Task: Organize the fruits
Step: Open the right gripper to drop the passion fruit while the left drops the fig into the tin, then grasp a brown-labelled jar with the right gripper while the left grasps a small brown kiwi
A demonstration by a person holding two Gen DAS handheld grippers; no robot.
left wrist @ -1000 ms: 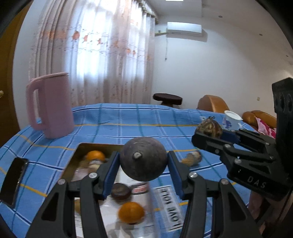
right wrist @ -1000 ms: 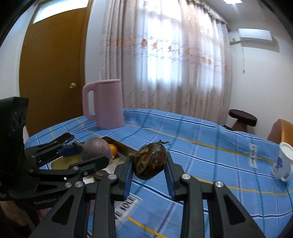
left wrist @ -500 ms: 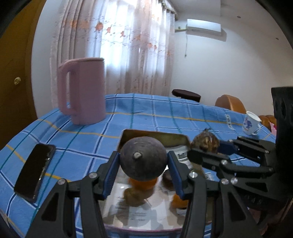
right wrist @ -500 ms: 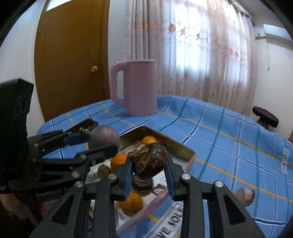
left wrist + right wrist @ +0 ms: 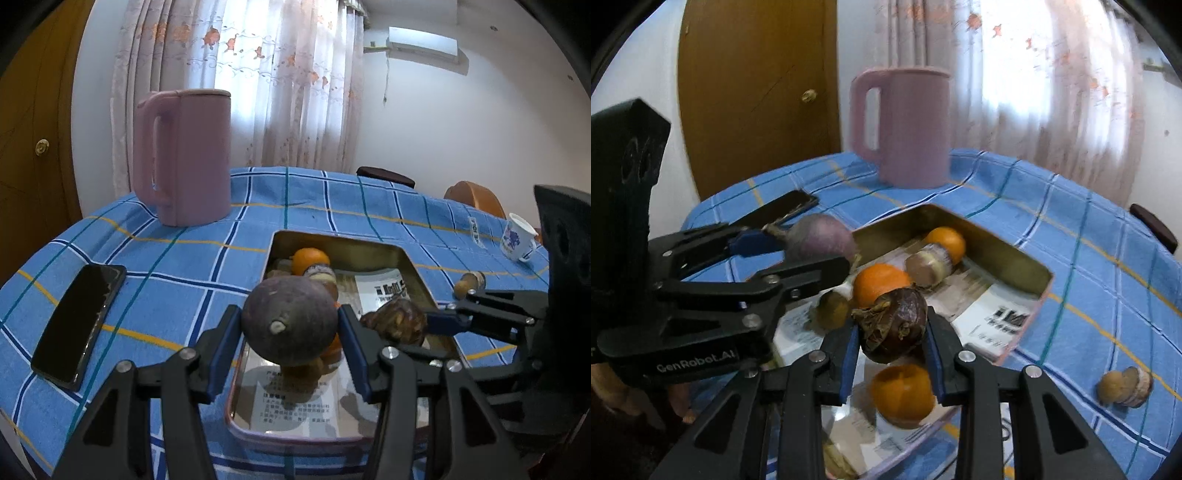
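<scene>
My left gripper (image 5: 290, 326) is shut on a round dark purple fruit (image 5: 290, 325) and holds it above the near left part of the metal tray (image 5: 417, 266). My right gripper (image 5: 892, 326) is shut on a wrinkled dark brown fruit (image 5: 894, 325), also held over the tray (image 5: 997, 243). The tray holds several oranges (image 5: 882, 286), small brown fruits and a printed paper liner. The right gripper with its brown fruit (image 5: 397, 321) shows in the left wrist view; the left gripper with the purple fruit (image 5: 822, 238) shows in the right wrist view.
A pink jug (image 5: 184, 155) stands behind the tray on the blue checked tablecloth. A black phone (image 5: 79, 319) lies left of the tray. A small brown fruit (image 5: 1124, 384) lies on the cloth right of the tray. A white mug (image 5: 517, 238) stands far right.
Both grippers have swung left and lowered toward the tray, each still holding its fruit. The tray now lies directly under both fruits.
</scene>
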